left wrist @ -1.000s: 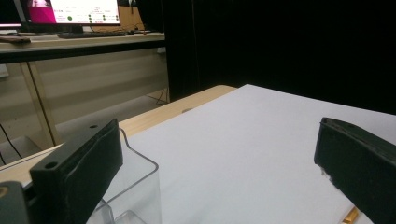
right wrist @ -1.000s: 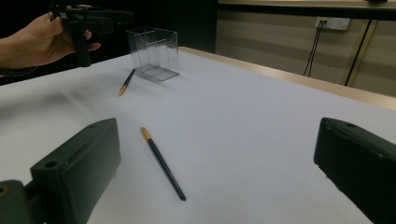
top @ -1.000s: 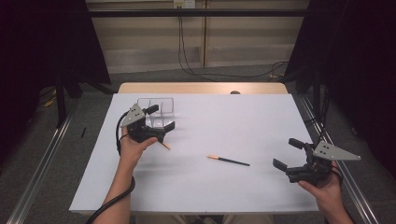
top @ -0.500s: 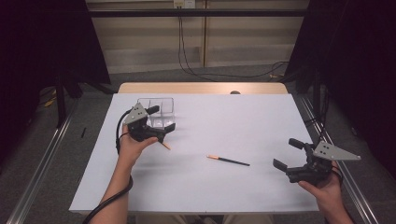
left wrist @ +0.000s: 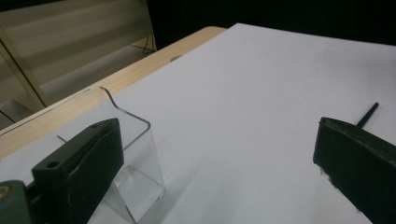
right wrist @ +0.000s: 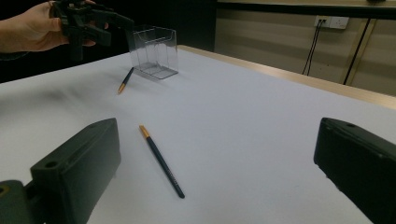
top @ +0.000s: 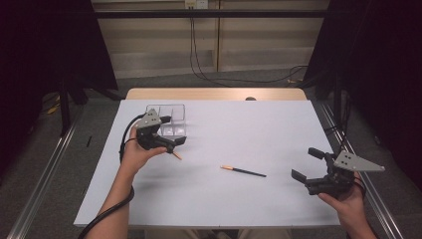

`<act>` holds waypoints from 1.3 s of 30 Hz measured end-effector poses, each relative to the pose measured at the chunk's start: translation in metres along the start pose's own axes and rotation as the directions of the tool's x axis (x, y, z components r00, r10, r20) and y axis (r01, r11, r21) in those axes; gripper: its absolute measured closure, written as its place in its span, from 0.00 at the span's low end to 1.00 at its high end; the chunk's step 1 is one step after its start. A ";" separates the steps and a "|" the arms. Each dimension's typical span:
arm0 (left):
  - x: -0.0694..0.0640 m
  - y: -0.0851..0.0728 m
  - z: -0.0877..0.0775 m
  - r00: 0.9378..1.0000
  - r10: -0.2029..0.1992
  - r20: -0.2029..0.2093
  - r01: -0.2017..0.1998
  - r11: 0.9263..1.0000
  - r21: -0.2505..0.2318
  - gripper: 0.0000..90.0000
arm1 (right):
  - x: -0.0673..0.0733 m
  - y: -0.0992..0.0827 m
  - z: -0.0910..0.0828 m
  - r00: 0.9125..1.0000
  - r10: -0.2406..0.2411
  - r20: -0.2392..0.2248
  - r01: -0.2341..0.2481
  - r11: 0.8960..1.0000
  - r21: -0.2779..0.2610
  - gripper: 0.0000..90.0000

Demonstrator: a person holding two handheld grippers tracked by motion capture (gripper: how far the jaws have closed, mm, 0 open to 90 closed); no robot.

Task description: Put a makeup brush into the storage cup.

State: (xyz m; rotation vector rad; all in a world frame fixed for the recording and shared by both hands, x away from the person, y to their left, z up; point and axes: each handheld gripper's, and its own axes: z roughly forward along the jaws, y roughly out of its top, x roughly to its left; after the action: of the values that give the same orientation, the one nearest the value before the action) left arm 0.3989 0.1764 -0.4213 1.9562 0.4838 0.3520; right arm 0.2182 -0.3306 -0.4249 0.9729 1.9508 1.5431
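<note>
Left gripper, right gripper: jaws wide, empty. Risk: clear plastic compartment box nudged; thin dark orange-tipped pencils rolling from pinch.

Before you, two slim dark pencils with orange ends lie flat on white paper: one mid-table, one beside the clear plastic compartment box.

Dim room, evenly lit white table, soft shadows, slight blur.
</note>
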 end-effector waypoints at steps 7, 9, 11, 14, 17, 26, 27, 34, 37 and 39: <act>0.004 0.005 -0.001 0.999 0.037 0.027 -0.040 0.994 0.103 0.02 | 0.000 0.000 0.000 1.000 0.000 -0.001 0.000 1.000 0.004 0.00; 0.004 0.006 0.000 0.999 0.043 0.033 -0.047 0.991 0.128 0.02 | 0.000 0.000 0.000 1.000 -0.001 -0.002 0.001 1.000 0.005 0.00; 0.005 0.008 0.000 0.997 0.056 0.048 -0.064 0.983 0.171 0.02 | 0.000 0.000 0.000 1.000 -0.001 -0.002 0.001 1.000 0.005 0.00; 0.005 0.010 0.002 0.995 0.071 0.065 -0.084 0.972 0.221 0.02 | 0.001 0.000 0.001 1.000 -0.001 -0.002 0.001 1.000 0.004 0.00; 0.006 0.012 0.005 0.992 0.096 0.083 -0.115 0.955 0.274 0.02 | 0.001 0.000 0.001 1.000 0.001 -0.003 -0.001 1.000 0.006 0.00; 0.006 0.011 0.013 0.985 0.110 0.131 -0.154 0.908 0.390 0.02 | 0.001 0.000 0.000 1.000 0.001 -0.005 -0.001 1.000 0.009 0.00; 0.007 0.011 0.014 0.984 0.110 0.138 -0.157 0.900 0.406 0.02 | 0.001 -0.001 0.001 1.000 -0.001 -0.004 0.001 1.000 0.009 0.00; 0.007 0.014 0.020 0.976 0.117 0.182 -0.194 0.849 0.492 0.03 | 0.001 -0.001 0.001 1.000 0.001 -0.007 -0.001 1.000 0.007 0.00; 0.006 0.015 0.023 0.974 0.121 0.192 -0.206 0.831 0.517 0.03 | 0.001 -0.001 0.001 1.000 0.001 -0.007 -0.001 1.000 0.007 0.00; 0.006 0.015 0.025 0.969 0.137 0.205 -0.230 0.806 0.546 0.03 | 0.001 -0.001 0.001 1.000 0.000 -0.009 0.001 1.000 0.008 0.00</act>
State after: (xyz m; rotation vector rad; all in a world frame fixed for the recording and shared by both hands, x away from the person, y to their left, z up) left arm 0.4177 0.1539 -0.4173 2.6048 0.3126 0.1794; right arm 0.2182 -0.3288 -0.4258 0.9703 1.9640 1.5431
